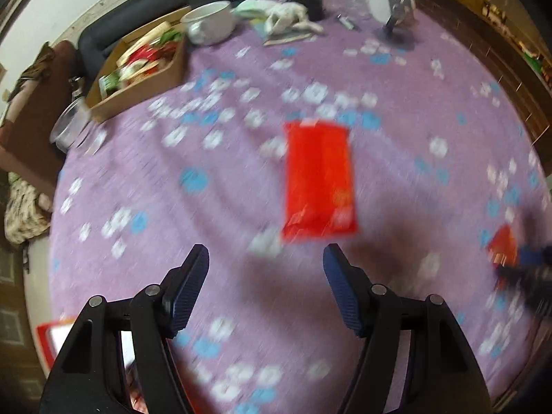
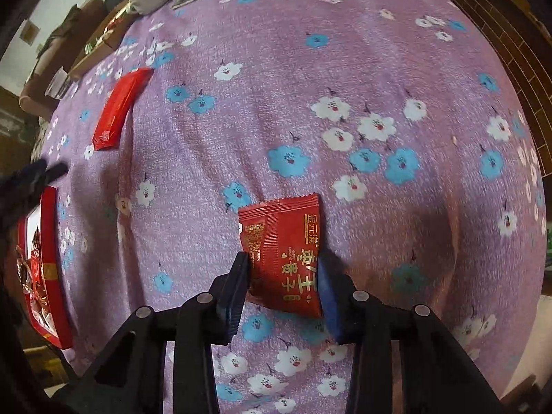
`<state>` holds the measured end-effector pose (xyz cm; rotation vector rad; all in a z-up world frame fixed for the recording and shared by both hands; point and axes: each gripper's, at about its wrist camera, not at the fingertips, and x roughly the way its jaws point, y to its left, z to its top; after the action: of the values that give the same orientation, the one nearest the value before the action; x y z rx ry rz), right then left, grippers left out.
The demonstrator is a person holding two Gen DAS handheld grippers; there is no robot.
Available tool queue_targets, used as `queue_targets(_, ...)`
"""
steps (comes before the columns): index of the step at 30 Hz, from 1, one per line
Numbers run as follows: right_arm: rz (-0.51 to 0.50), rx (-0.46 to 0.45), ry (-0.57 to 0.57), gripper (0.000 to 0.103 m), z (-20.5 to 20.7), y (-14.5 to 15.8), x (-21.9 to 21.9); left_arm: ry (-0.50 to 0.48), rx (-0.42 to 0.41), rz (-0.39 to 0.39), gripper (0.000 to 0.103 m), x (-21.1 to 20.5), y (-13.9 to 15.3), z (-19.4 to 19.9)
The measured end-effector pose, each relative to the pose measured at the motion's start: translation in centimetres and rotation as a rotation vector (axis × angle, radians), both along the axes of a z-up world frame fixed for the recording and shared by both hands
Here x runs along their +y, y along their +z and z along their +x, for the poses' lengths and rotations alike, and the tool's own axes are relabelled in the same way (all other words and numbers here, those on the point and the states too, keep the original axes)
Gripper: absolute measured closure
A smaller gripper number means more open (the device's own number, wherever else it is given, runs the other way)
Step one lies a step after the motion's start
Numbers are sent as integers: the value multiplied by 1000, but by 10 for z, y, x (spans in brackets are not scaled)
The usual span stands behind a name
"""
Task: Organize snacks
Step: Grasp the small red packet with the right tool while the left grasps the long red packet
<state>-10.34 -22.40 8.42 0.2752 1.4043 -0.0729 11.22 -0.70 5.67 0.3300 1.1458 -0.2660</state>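
Snacks lie scattered on a purple flowered cloth [image 1: 241,189], and the job is to gather them.

Left wrist view, badly blurred by motion: the left gripper [image 1: 265,262] hangs over the cloth with its jaws spread wide and nothing between them. Just ahead of the fingertips lies a long red packet [image 1: 319,179], flat, lengthwise along the line of the fingers. Far left at the table edge sits a cardboard box [image 1: 138,86] already holding several snacks, with a white bowl [image 1: 210,20] beside it. At the right edge the right gripper shows only as a dark blur against a small red pouch [image 1: 503,245].

Right wrist view, sharp: the right gripper [image 2: 283,269] has its jaws pinching the pouch [image 2: 283,252] across its width, near the lower half; whether the pouch is lifted or lies on the cloth I cannot tell. The long packet [image 2: 119,107] lies well apart, up and to the left. A red tray [image 2: 51,207] of wrapped sweets sits at the left edge.

To do this step well, I judge the right hand should keep the pinch firm, since a slick foil pouch may slip, and carry it level to a container. The left should straddle the packet across its narrow width, press down lightly, then close.
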Motion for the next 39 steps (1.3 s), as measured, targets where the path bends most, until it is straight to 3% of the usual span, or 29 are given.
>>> queue_targets(8,-69,-59,30,56,-9,0,15,39,73,-7,35,-33,-25,50)
queue_targets(9,-61,-67,24,55,-11,0,16,42,78,-11,27,-34,-28,53)
queue_targets(11,-39,-76,7,54,-11,0,16,65,61,-30,22,-35,-29,59)
queue_targets(16,-6,-84,-16,49,-13,1,11,58,124,-114,22,-45,-29,63)
queue_targets(21,-10,-84,-13,44,-12,0,12,53,152,-59,19,-51,-44,65)
queue_targets(23,-16,-84,-8,44,-13,0,12,61,146,-93,19,-45,-47,67)
queue_targets(26,-28,-83,-3,44,-14,0,12,20,119,-105,27,-46,-46,64)
queue_targets(29,-60,-76,19,44,-13,0,19,-25,85,-105,54,-49,-40,59)
queue_targets(34,-169,-57,81,50,-4,-3,41,-28,81,-99,55,-48,-38,53)
queue_targets(39,-163,-49,60,57,-3,-1,41,-31,33,-54,55,-36,-27,32)
